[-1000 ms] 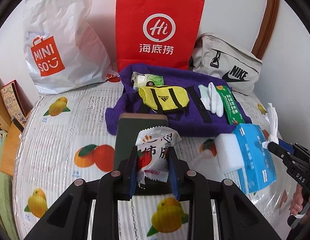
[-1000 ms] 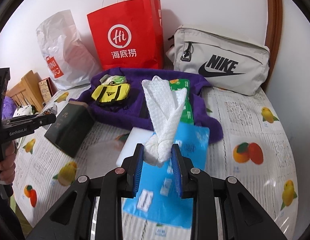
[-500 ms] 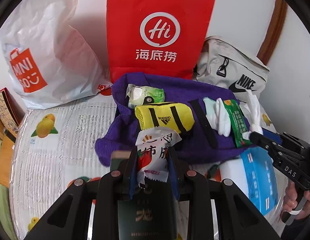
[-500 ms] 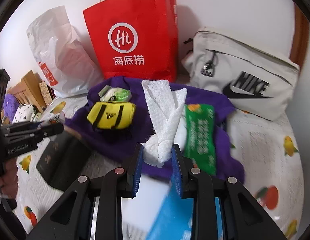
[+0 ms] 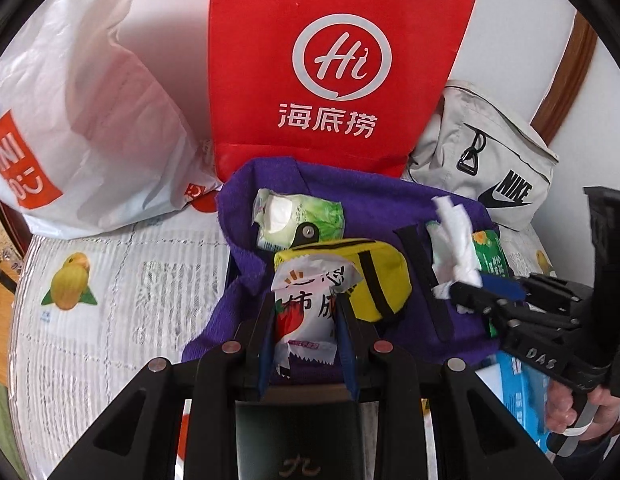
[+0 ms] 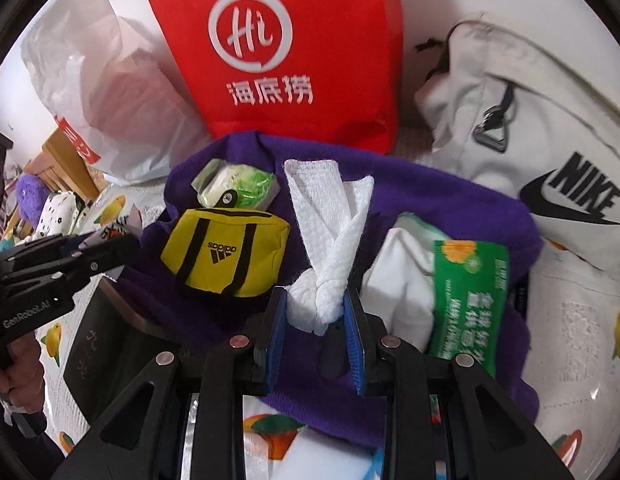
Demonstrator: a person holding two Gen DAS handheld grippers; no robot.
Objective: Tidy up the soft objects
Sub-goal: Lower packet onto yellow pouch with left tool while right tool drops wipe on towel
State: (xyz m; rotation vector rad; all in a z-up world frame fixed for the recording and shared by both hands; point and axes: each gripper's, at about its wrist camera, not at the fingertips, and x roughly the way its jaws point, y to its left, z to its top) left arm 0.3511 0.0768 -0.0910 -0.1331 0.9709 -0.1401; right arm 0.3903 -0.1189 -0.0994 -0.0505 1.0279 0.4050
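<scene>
Partly hidden: dark box under left tongs | label unreadable

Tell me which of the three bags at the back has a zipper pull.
The grey Nike bag, on the right. The red paper bag and white plastic bag show none.

Both grippers have advanced toward the purple cloth, which a second ago lay mid-frame and now fills the centre and lower part of each view. The dark green box has slid from frame centre to the bottom edge under the left gripper. The blue pack has dropped to the lower right corner.
</scene>
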